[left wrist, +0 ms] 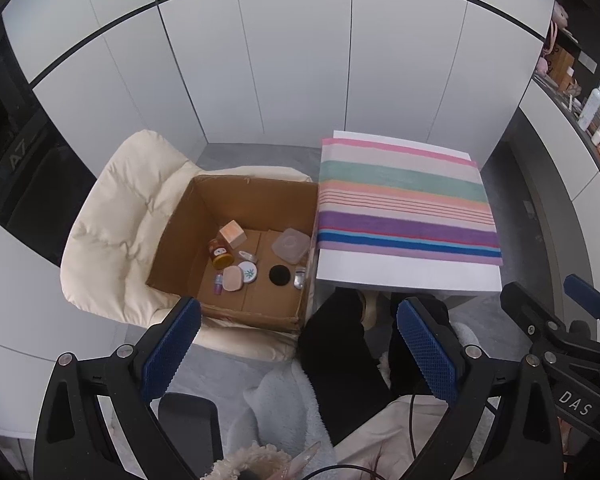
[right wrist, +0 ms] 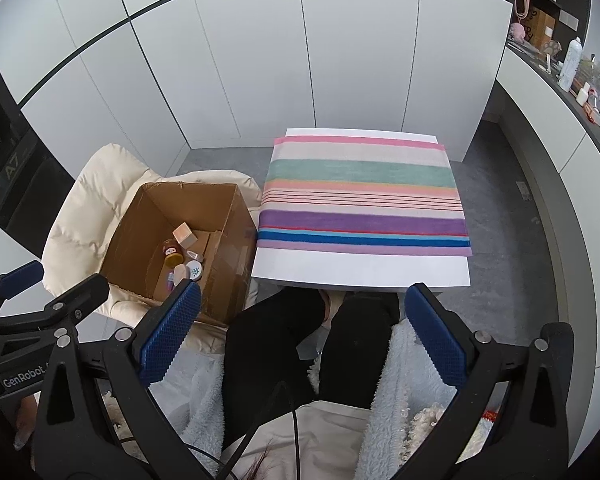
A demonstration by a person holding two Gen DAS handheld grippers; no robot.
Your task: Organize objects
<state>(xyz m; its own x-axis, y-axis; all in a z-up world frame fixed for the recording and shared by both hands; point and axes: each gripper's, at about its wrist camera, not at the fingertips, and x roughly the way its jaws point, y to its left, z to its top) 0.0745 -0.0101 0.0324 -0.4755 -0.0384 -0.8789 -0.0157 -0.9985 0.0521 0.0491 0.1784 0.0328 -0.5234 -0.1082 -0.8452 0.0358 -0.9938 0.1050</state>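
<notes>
1. You are holding both grippers, left (left wrist: 298,354) and right (right wrist: 306,344), high above your lap, jaws wide apart and gripping nothing.
2. The small items are sitting on the box (left wrist: 256,196) floor, left of the table (right wrist: 360,268).
3. Judging from this, be lowering straight into the cardboard, clearing its walls.
4. You are facing hard, smooth shapes: cube (left wrist: 233,233), amber jar (left wrist: 221,255), translucent tub (left wrist: 290,245), black disc (left wrist: 279,275).

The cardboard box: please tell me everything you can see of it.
The cardboard box is brown, plain and open at the top, with worn, slightly torn edges. It sits on a cream padded chair, close beside the white table. Inside, on its bottom, lie several small items: jars, round tins, a small cube-shaped box and a clear plastic container. Nothing grips it.
</notes>
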